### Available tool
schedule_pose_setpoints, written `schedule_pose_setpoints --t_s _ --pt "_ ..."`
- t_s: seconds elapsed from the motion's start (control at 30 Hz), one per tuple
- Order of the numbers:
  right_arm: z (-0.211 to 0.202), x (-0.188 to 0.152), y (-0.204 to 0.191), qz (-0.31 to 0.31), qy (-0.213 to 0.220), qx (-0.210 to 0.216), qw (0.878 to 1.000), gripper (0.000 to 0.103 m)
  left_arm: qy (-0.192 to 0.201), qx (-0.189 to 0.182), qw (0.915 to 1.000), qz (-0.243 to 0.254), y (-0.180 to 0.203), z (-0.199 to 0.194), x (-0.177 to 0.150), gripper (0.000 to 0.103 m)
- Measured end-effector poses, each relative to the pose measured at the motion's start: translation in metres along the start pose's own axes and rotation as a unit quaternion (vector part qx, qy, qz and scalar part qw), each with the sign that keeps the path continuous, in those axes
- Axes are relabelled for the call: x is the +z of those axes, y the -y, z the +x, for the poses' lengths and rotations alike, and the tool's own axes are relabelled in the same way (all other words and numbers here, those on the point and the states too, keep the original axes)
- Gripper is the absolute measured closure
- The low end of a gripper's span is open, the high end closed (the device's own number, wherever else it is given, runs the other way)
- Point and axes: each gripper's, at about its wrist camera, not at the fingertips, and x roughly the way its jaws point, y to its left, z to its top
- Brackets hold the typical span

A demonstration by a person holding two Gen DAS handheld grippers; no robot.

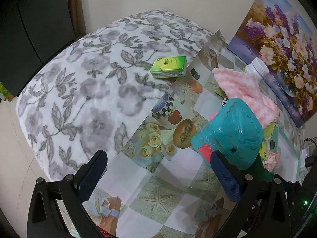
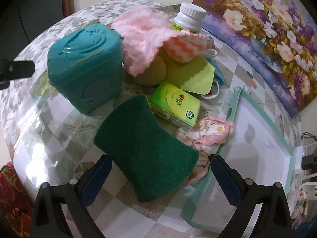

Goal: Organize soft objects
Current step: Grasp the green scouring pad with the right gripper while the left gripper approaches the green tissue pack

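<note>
In the right wrist view a green scouring sponge (image 2: 146, 154) lies between the open fingers of my right gripper (image 2: 161, 176), not gripped. Behind it are a green tissue pack (image 2: 175, 104), a pink fluffy cloth (image 2: 142, 37), a pink-and-white small cloth (image 2: 206, 134) and a yellow-green sheet (image 2: 190, 75). My left gripper (image 1: 158, 174) is open and empty over the table. In the left wrist view another green tissue pack (image 1: 169, 67) lies on the grey floral cushion (image 1: 83, 87); the pink cloth (image 1: 245, 93) shows at right.
A teal plastic toy (image 2: 85, 67), also in the left wrist view (image 1: 229, 132), stands left of the pile. A white bottle (image 2: 190, 17) stands behind. A mint-rimmed white tray (image 2: 261, 138) lies at right. A flower painting (image 2: 267, 29) leans on the wall.
</note>
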Motion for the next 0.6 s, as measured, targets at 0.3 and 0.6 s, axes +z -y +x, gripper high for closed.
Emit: schedule_pose_setpoints --t_s 0.3,0.6 --pt "-0.005 -0.001 -0.003 -0.004 0.008 0.012 1.0 0.022 -0.004 -0.003 0.9999 0.011 0.005 0.005 -0.004 0.0" --pt "-0.013 0.001 0.011 0.026 0.019 0.03 0.999 0.048 0.0 -0.004 1.0 0.004 0.004 0.002 -0.002 0.0"
